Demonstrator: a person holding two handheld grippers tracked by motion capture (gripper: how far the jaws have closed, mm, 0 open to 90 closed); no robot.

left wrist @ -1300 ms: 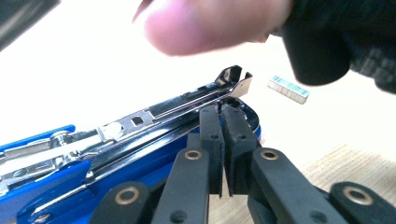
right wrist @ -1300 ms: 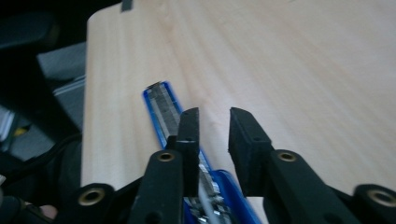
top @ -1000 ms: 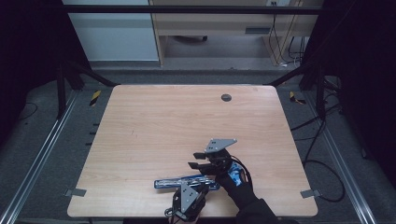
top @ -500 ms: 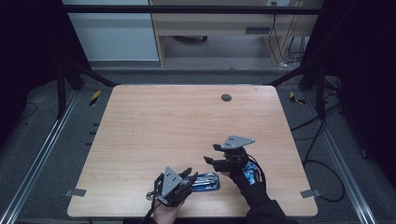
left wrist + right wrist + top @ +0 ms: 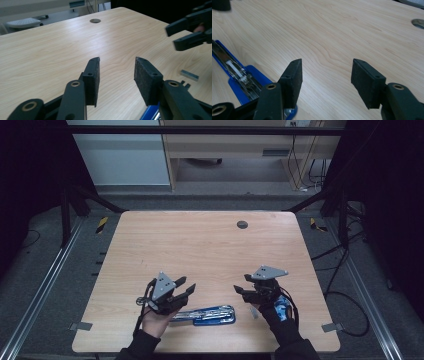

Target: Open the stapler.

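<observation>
A blue stapler (image 5: 205,315), swung open flat with its metal rail up, lies on the wooden table (image 5: 200,245) near the front edge; it also appears in the right gripper view (image 5: 239,75). My left gripper (image 5: 186,285) hovers just left of it, open, its jaws having just been opening with nothing between them (image 5: 117,62). My right gripper (image 5: 241,284) hangs to the right of the stapler, open and empty (image 5: 325,62), its jaws also just widened. A small grey metal strip (image 5: 189,75) lies on the table beside the stapler.
A round dark grommet hole (image 5: 242,224) sits near the table's far edge. Metal frame rails and cables (image 5: 345,295) run along both sides of the table. A desk and cabinet stand beyond the far edge.
The left gripper has lifted off the stapler, moved left, and opened. The right gripper has moved right and opened wider. The stapler now lies free between them.
</observation>
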